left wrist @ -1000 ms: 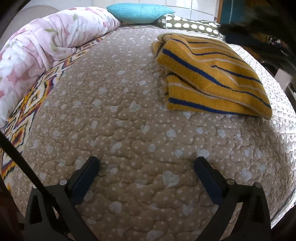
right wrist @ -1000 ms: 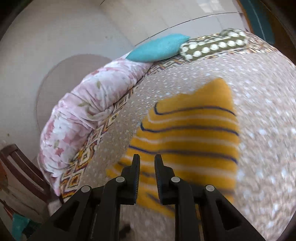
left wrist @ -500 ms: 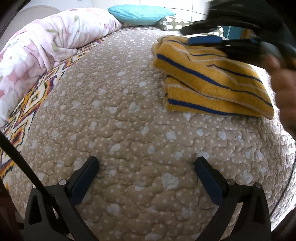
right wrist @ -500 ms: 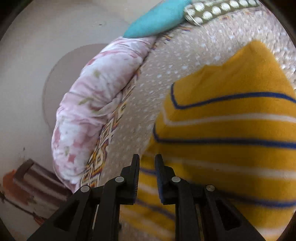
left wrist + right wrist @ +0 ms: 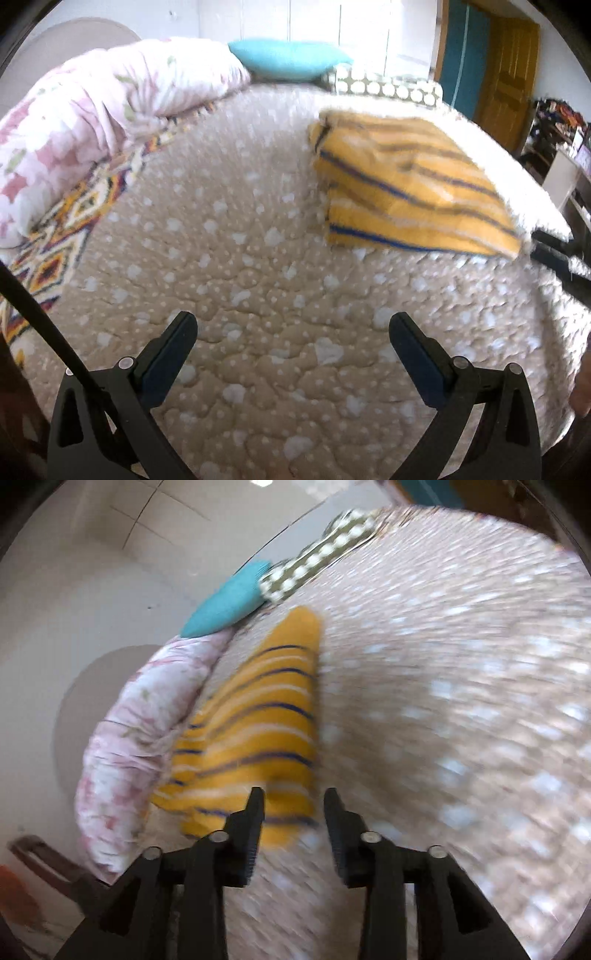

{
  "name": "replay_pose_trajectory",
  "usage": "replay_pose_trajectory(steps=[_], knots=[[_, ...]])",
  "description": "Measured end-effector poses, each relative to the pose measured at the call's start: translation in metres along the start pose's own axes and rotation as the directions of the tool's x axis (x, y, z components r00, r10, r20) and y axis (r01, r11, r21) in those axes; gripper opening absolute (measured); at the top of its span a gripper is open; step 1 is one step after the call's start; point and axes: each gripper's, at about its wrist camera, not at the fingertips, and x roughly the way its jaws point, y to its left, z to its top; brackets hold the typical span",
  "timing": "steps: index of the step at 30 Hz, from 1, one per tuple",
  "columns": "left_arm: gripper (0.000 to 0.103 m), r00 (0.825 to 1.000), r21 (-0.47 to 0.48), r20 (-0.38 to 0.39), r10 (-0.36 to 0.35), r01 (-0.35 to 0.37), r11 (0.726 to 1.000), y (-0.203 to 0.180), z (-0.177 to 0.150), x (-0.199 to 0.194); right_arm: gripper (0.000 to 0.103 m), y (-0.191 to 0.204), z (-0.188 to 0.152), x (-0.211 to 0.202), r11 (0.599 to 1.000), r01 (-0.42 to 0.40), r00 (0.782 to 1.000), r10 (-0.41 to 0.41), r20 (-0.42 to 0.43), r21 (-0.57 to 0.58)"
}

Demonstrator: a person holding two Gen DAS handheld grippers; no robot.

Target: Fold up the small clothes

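Lying folded on the beige dotted quilt [image 5: 258, 280], the yellow striped garment [image 5: 406, 199] sat toward the far right of the bed, below the spotted olive pillow [image 5: 388, 86] and teal pillow [image 5: 288, 61]. The left gripper [image 5: 293, 328] hovered over bare quilt at the near edge with its fingers spread wide and nothing between them. The right gripper [image 5: 293, 805] was parted by a moderate gap, holding nothing, its tips just off the garment's near corner. A floral duvet [image 5: 96, 122] was bunched along the left side. The right wrist view was motion-blurred.
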Motion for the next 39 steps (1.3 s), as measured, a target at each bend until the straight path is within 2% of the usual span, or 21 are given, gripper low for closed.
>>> replay_pose_trajectory(steps=[4,7,10,20,27,39], knots=[[0.103,0.997,0.031,0.074,0.027,-0.029,0.999,-0.013,0.005,-0.029,0.041,-0.006,-0.014,-0.027,0.997,0.077,0.995,-0.076,0.061,-0.026],[0.103,0.988,0.079,0.14,0.062,-0.073,0.994,-0.026,0.004,-0.051,0.046,-0.002,-0.019,-0.044,0.981,0.174,0.98,-0.163,0.115,-0.089],[0.103,0.986,0.111,0.162,0.049,-0.068,0.992,-0.035,0.002,-0.066,0.05,-0.001,-0.024,-0.057,0.965,0.233,0.965,-0.214,0.153,-0.119],[0.103,0.997,0.124,0.07,0.02,-0.029,0.992,-0.048,-0.003,-0.057,0.052,-0.001,-0.036,-0.068,0.917,0.361,0.924,-0.326,0.202,-0.172],[0.103,1.0,0.131,0.024,-0.006,0.003,0.991,-0.056,-0.008,-0.051,0.056,0.004,-0.04,-0.066,0.899,0.387,0.915,-0.347,0.205,-0.205],[0.103,1.0,0.154,0.01,-0.015,0.014,0.988,-0.063,-0.011,-0.051,0.061,0.02,-0.045,-0.062,0.891,0.387,0.917,-0.343,0.206,-0.238]])
